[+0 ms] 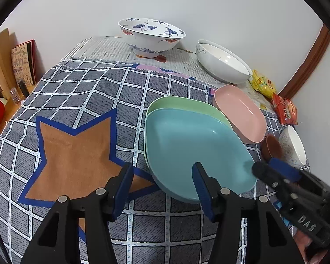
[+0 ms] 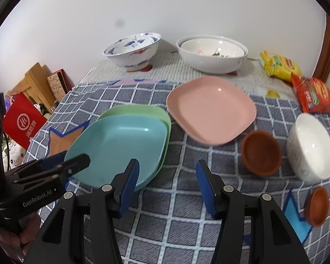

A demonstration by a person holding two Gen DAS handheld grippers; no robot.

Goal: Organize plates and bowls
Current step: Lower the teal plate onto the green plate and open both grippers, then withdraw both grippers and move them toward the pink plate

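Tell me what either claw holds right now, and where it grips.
Nothing. The left claw and right claw both stand open, hanging clear of the blue plate.

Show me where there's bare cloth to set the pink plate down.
Widest free patch: the orange star, left of the blue plate. Smaller strip: checked cloth between the blue plate and the near brown bowl. Crowded: right side, around the pink plate, far brown bowl and white bowl.

Black claw (image 1: 162, 176); blue pads (image 1: 201, 184); silver screws.
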